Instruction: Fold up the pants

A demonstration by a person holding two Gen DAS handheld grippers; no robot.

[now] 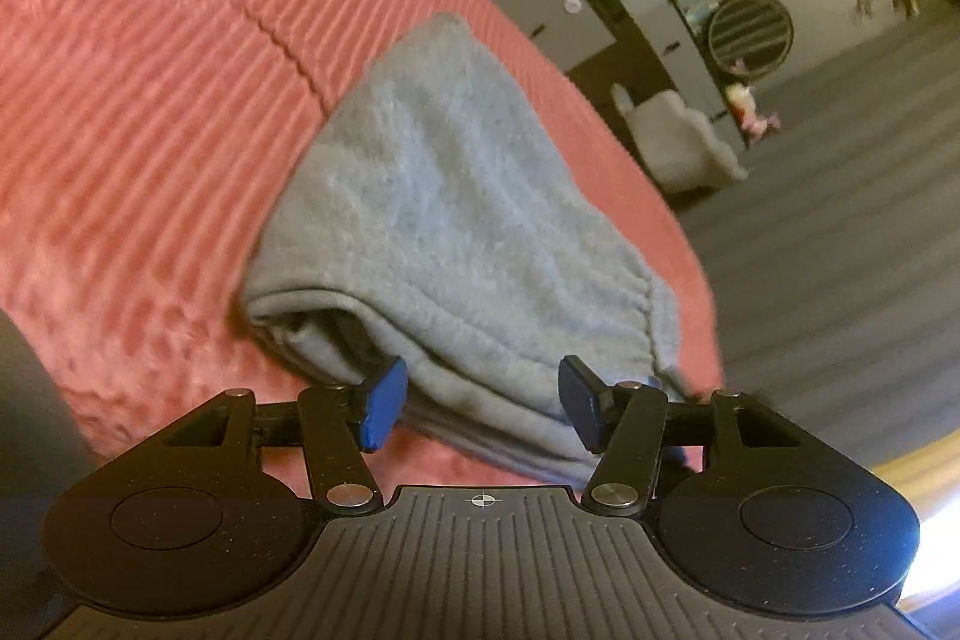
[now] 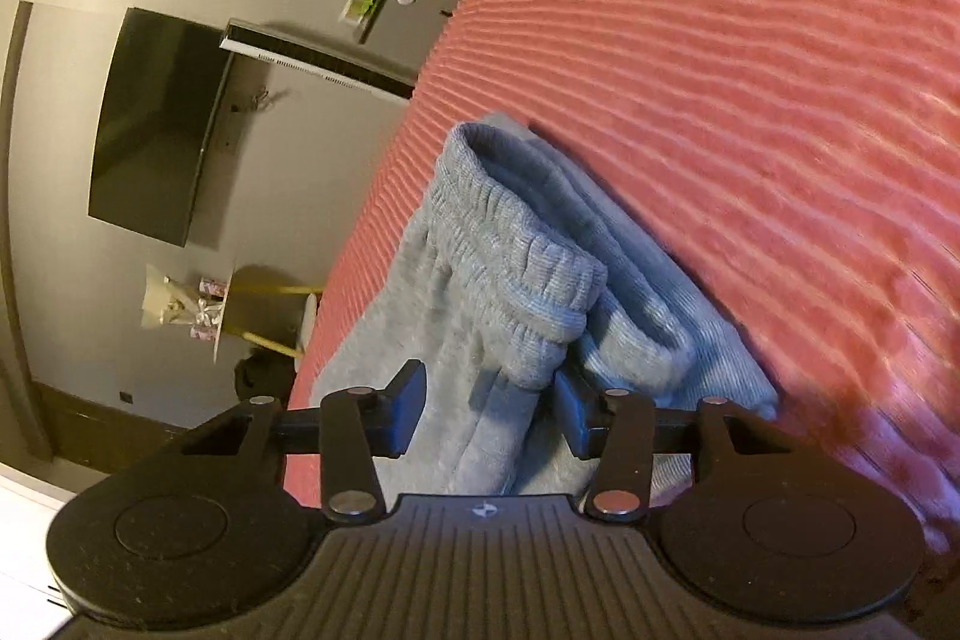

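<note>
Grey sweatpants (image 1: 444, 220) lie folded into a thick stack on a pink ribbed bedspread (image 1: 150, 70), near the bed's edge. My left gripper (image 1: 480, 403) is open, its blue pads either side of the stack's near folded edge, not clamped. In the right wrist view the pants (image 2: 480, 292) show their elastic waistband (image 2: 516, 244) on top, partly standing up. My right gripper (image 2: 489, 409) is open, with the waistband end of the pants between its pads.
The bedspread (image 2: 750, 70) fills the right of the right wrist view. Beyond the bed's edge are grey carpet (image 1: 840, 250), a dark shelf unit (image 1: 648, 22) with small items, a wall TV (image 2: 156, 124) and a small round table (image 2: 264, 304).
</note>
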